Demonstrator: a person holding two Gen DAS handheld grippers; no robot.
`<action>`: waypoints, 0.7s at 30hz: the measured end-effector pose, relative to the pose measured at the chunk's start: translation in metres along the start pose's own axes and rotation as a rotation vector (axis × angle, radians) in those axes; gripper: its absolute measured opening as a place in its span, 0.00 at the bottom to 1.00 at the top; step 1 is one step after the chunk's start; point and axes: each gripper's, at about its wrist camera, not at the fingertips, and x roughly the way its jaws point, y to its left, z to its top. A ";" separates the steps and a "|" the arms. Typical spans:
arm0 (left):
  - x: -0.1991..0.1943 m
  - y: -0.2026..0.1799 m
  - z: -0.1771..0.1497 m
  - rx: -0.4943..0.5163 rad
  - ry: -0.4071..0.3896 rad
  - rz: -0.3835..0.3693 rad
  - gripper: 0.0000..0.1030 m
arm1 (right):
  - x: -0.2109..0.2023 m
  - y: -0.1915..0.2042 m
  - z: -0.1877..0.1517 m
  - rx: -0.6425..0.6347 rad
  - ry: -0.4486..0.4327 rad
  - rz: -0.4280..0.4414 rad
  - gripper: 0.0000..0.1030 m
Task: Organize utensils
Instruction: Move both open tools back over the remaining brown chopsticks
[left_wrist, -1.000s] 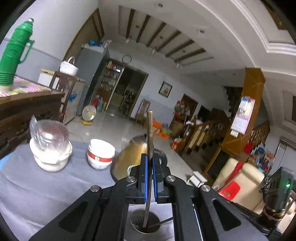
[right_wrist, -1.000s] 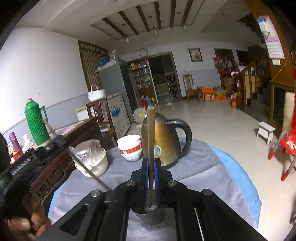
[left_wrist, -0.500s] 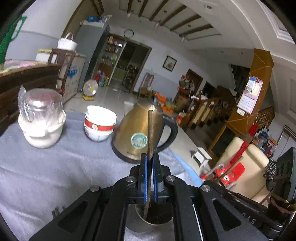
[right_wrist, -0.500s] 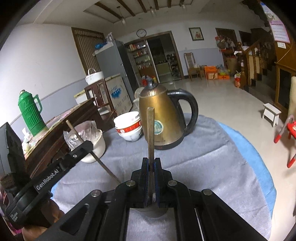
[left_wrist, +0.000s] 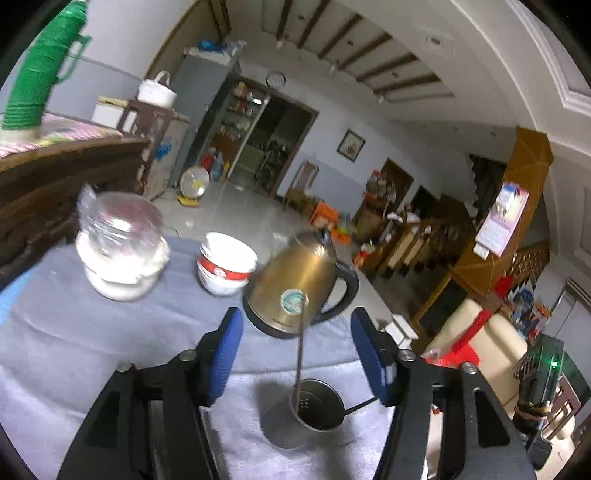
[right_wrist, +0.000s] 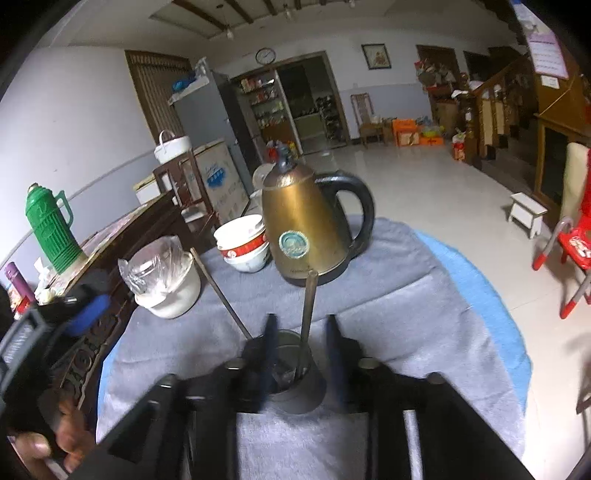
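Observation:
A perforated metal cup (left_wrist: 318, 406) stands on the grey cloth close in front of both grippers. My left gripper (left_wrist: 297, 354) has its jaws opening; a thin metal utensil handle (left_wrist: 301, 343) stands free between the blue pads (left_wrist: 223, 354), its lower end in the cup. A second handle (left_wrist: 364, 404) leans out to the right. In the right wrist view the cup (right_wrist: 291, 373) sits between the jaws of my right gripper (right_wrist: 302, 354), which are also opening. A dull flat handle (right_wrist: 308, 310) rises from it untouched, and another utensil (right_wrist: 221, 295) leans left.
A brass kettle (right_wrist: 306, 229) stands just behind the cup, with stacked red-banded bowls (right_wrist: 245, 243) and a plastic-covered white pot (right_wrist: 166, 284) to its left. A wooden sideboard with a green thermos (right_wrist: 50, 229) borders the left. A hand (right_wrist: 55, 439) is at the lower left.
Both grippers were shut on upright utensil handles; now both pairs of jaws have parted and the handles stand loose in the cup. The left view has swung a little.

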 end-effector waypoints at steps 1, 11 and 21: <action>-0.009 0.004 0.001 0.000 -0.009 0.006 0.68 | -0.010 0.000 -0.002 0.004 -0.027 -0.005 0.73; -0.073 0.090 -0.071 0.018 0.130 0.278 0.75 | -0.041 0.024 -0.079 -0.106 0.107 0.074 0.71; -0.080 0.141 -0.142 -0.105 0.338 0.369 0.75 | 0.048 0.053 -0.152 -0.132 0.467 0.130 0.36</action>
